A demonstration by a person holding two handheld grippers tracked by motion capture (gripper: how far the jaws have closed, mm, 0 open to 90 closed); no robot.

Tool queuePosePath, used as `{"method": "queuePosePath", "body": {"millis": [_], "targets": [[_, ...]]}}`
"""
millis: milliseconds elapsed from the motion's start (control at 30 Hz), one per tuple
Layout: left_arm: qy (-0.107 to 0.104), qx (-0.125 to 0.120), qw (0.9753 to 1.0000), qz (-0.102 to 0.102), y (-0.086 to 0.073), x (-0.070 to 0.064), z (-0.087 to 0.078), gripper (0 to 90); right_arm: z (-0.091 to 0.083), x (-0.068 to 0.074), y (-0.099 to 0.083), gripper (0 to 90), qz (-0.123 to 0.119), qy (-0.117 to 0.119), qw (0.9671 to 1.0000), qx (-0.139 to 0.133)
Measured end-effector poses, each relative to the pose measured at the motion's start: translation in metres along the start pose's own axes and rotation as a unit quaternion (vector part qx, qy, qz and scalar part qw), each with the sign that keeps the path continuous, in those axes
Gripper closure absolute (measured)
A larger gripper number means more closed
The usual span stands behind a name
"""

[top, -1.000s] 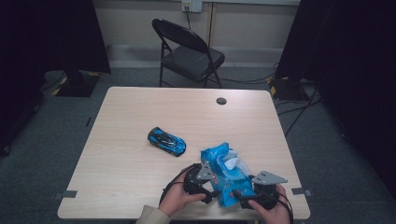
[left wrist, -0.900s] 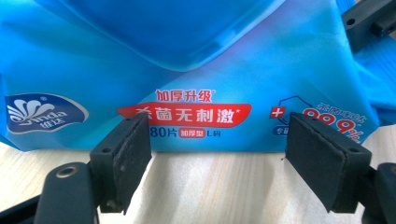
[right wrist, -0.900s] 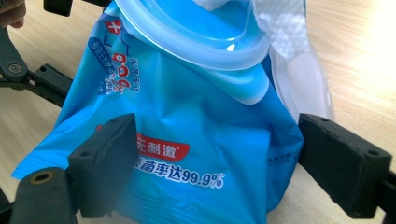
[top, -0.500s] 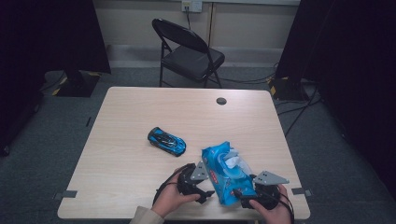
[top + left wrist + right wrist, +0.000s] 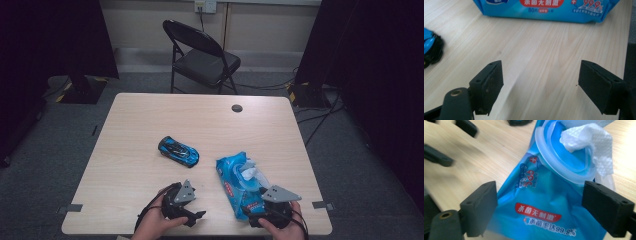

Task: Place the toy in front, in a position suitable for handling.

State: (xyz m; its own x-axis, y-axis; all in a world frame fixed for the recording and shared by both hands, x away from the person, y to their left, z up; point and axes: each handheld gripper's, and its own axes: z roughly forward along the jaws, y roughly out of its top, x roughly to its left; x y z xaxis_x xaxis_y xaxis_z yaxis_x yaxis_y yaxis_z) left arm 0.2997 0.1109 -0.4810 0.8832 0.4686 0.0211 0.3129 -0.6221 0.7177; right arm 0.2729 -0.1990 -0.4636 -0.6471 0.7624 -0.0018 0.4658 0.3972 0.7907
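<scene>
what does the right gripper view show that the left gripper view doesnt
Right gripper view: the pack's round open lid with a white wipe sticking out, between its wide-open jaws. Left gripper view: bare table between its open jaws, and an edge of the blue toy car at far left. Both: the blue wipes pack on the wooden table.

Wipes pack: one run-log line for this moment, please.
left gripper open, off pack | right gripper open, astride wipes pack | lid open, wipe protruding

Blue wet-wipe pack [image 5: 241,181] is laid flat near the table's near right edge, round lid opened, a white wipe [image 5: 590,143] pulled partly out, crumpled.
</scene>
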Motion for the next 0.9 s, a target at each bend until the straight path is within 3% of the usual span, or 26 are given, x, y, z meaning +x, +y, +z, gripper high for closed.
{"method": "queuePosePath", "body": {"millis": [167, 233, 467, 900], "targets": [[0.008, -0.001, 1.0, -0.004, -0.007, 0.003, -0.009, 19.3, 0.01, 0.006, 0.002, 7.5, -0.002, -0.036, 0.9993, 0.011], [0.01, 0.002, 0.9999, -0.005, -0.009, 0.005, -0.01, 19.2, 0.014, 0.007, 0.002, 6.3, 0.008, -0.041, 0.999, 0.015], [0.014, 0.003, 0.9998, -0.012, -0.016, 0.011, -0.013, 19.1, 0.023, 0.006, 0.003, 7.6, 0.009, -0.056, 0.9982, 0.022], [0.018, 0.006, 0.9997, -0.014, -0.031, 0.028, -0.016, 18.4, 0.046, -0.02, 0.015, 12.6, 0.034, -0.079, 0.9962, 0.017]]}}
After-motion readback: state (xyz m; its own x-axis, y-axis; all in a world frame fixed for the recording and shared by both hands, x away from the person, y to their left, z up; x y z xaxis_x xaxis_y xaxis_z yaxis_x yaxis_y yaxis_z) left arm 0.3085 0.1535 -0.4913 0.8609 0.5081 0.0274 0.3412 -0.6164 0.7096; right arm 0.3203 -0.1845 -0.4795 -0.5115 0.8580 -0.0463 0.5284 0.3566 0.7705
